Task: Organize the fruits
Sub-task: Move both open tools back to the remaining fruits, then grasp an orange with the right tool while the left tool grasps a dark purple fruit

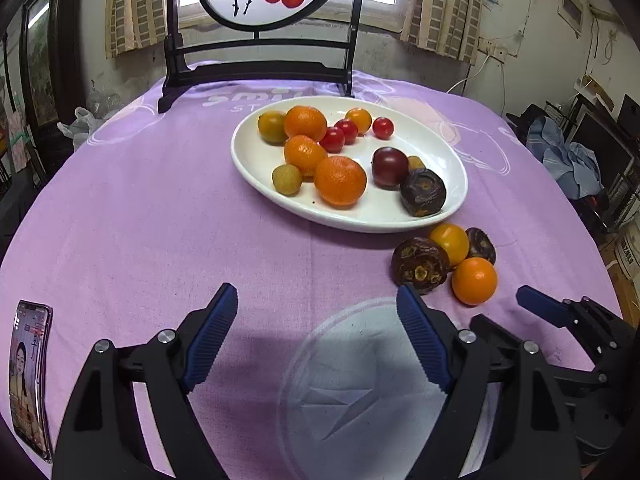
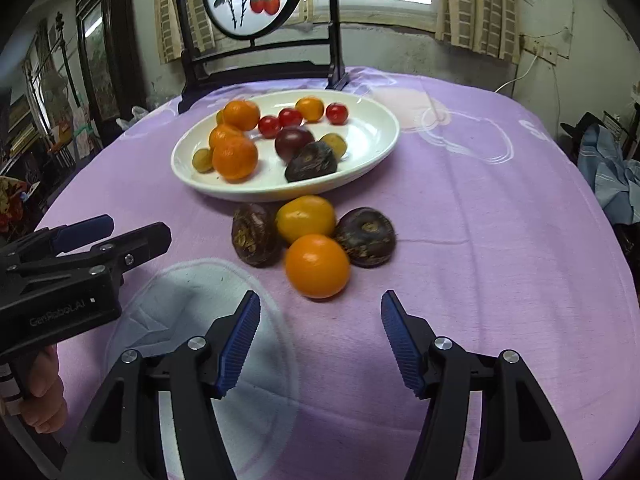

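Both grippers hang spread and empty: the left gripper [image 1: 316, 300] and the right gripper [image 2: 320, 308]. Just at twelve o'clock of the right one lies a loose orange [image 2: 317, 266] on the purple cloth [image 2: 500, 240], at six o'clock of the white plate [image 2: 380, 140]. It looks round, smooth, firm and likely to roll; pinch across its widest middle, gently.

Lilac cloth [image 1: 160, 208] over the bench, printed with white loops and lettering. Plain white oval plate [image 1: 448, 200]. On it: bright orange mandarins [image 1: 340, 180], glossy red cherry tomatoes [image 1: 332, 139], a deep purple plum [image 1: 389, 167], a brown-black wrinkled fruit [image 1: 423, 192]. Beside the plate: a yellow-orange tomato [image 2: 306, 218], an orange fruit [image 2: 317, 266], dark brown mottled fruits [image 2: 365, 237]. Black hand-held gripper [image 1: 316, 320] with ribbed blue pads [image 1: 210, 340].
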Motion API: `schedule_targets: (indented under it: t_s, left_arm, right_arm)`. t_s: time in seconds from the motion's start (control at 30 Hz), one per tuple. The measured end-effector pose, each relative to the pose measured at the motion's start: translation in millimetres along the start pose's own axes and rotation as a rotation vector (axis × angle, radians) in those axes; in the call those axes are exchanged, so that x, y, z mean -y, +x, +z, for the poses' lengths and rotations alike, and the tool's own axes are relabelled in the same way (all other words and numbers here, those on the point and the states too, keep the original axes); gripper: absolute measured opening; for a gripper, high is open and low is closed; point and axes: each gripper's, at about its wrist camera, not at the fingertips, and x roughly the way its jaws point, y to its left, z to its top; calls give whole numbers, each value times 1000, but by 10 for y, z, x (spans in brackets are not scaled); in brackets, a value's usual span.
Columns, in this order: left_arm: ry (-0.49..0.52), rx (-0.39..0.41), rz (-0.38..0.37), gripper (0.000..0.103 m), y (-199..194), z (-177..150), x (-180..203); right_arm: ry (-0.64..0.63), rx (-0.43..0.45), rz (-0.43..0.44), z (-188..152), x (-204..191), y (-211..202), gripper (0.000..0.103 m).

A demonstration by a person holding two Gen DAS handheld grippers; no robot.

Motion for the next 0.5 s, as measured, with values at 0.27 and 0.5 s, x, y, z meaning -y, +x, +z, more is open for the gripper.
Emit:
schedule_targets:
  t_s: [0.27, 0.5]
  left_arm:
    - [-6, -21, -41, 81, 10, 20, -20]
    - [-19, -24, -52, 82, 5, 34, -48]
  right_arm:
    - [-2, -64, -29, 134, -106, 318, 50]
    - [-10, -57, -43, 165, -97, 325, 40]
